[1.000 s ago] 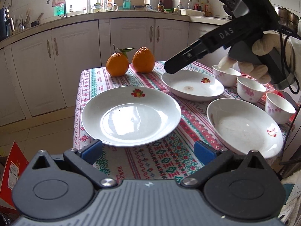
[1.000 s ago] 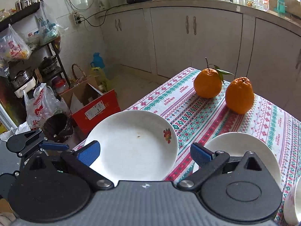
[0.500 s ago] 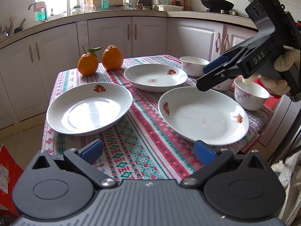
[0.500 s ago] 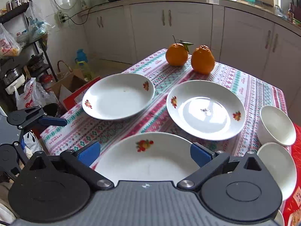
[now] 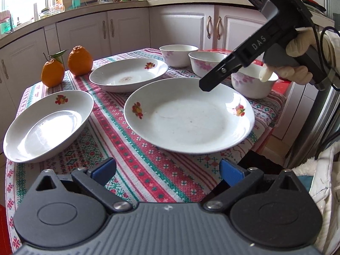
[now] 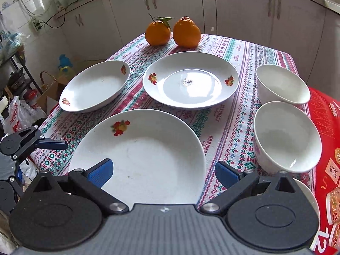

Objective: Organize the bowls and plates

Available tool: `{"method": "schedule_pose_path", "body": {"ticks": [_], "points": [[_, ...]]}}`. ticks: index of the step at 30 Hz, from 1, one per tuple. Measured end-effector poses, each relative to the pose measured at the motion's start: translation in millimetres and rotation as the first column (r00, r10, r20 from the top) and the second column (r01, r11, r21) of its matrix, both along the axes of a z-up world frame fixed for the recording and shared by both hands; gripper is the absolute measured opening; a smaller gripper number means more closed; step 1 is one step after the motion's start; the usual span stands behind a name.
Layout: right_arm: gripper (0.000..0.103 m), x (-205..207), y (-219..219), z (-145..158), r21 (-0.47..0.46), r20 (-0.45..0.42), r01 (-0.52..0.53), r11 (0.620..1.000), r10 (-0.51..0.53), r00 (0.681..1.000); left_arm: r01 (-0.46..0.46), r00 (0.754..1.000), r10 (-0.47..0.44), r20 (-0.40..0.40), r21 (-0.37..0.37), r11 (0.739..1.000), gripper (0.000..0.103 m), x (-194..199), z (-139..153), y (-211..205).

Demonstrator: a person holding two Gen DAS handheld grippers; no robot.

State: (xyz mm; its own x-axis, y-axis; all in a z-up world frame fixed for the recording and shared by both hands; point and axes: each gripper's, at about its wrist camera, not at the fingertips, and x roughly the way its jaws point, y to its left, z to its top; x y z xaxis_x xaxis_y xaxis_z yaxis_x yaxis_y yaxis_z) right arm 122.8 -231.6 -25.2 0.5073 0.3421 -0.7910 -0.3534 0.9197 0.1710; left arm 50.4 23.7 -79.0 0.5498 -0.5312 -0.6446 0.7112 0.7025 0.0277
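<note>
In the right wrist view, the near rim of the nearest plate [image 6: 140,155] lies hidden behind the right gripper [image 6: 162,173], whose body also covers most of a third bowl [image 6: 308,193] at lower right, leaving only a sliver of rim. The red box [image 6: 327,148] is cut off by the right edge, its printing too distorted to read. In the left wrist view, the right gripper's [image 5: 207,86] arm crosses the closest bowl [image 5: 252,85] and the middle bowl [image 5: 204,63], and the bottles on the counter [image 5: 127,3] are too small to identify.
</note>
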Motion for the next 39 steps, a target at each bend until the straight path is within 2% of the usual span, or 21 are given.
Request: {"method": "schedule_pose_path", "body": {"ticks": [12, 21, 27, 39], "points": [[0.103, 25.3, 0.8, -17.2, 0.018, -0.067, -0.022, 1.0, 0.024, 0.998, 0.064, 0.998, -0.064, -0.018, -0.005, 0.998, 0.102, 9.2, -6.8, -20.0], [0.097, 39.7, 4.6, -22.9, 0.016, -0.092, -0.075, 0.997, 0.076, 0.993, 0.077, 0.997, -0.077, -0.017, -0.009, 0.997, 0.102, 10.2, -7.8, -26.7], [0.088, 47.4, 7.9, -25.4, 0.023, -0.117, -0.11, 0.994, 0.112, 0.987, 0.086, 0.996, -0.086, -0.01, -0.009, 0.996, 0.102, 9.7, -8.0, -29.4], [0.088, 51.7, 9.4, -26.8, 0.037, -0.131, -0.119, 0.992, 0.123, 0.984, 0.095, 0.995, -0.095, -0.023, -0.011, 0.995, 0.102, 14.0, -7.7, -26.5]]}}
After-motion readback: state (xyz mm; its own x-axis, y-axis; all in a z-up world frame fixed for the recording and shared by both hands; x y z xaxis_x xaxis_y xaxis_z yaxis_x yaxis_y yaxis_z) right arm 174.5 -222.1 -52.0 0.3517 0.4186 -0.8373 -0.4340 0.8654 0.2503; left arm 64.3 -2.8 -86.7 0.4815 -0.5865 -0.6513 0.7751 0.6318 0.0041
